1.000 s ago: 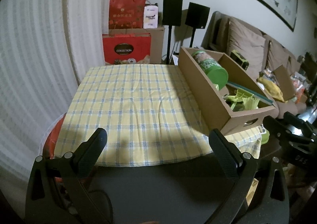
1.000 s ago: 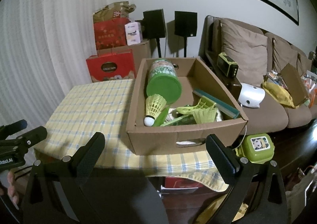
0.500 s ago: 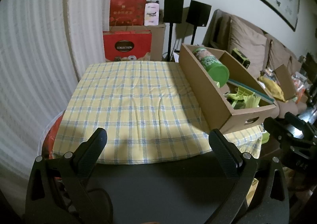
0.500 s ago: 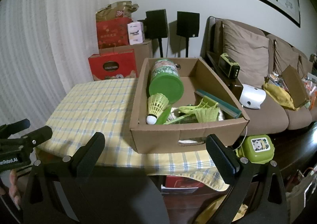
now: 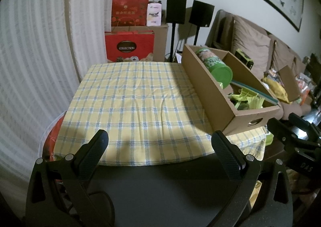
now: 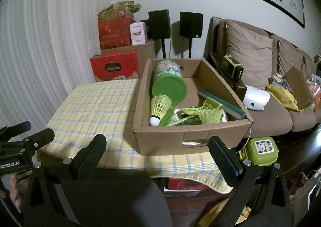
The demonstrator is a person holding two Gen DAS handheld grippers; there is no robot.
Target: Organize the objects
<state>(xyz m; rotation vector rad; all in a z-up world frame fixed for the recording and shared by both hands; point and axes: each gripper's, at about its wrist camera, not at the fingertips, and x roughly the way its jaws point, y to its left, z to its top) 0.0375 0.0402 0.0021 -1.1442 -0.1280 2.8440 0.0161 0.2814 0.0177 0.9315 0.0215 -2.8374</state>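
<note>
Cardboard box (image 6: 192, 138) on the checked-cloth worktop (image 5: 128, 102) holds a ribbed green canister (image 6: 169, 84) and mesh shuttlecock (image 6: 159, 106); left tongs (image 5: 160, 144) and right tongs (image 6: 157, 143) gape, empty.

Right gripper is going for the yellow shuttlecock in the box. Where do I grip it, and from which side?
Probably grip the shuttlecock across its flared skirt, coming from above. It leans against the green canister, white cork down near the cardboard box's front wall, so only the skirt sits exposed.

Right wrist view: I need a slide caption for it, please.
Open right gripper faces a cardboard box holding a green can and shuttlecock.
</note>
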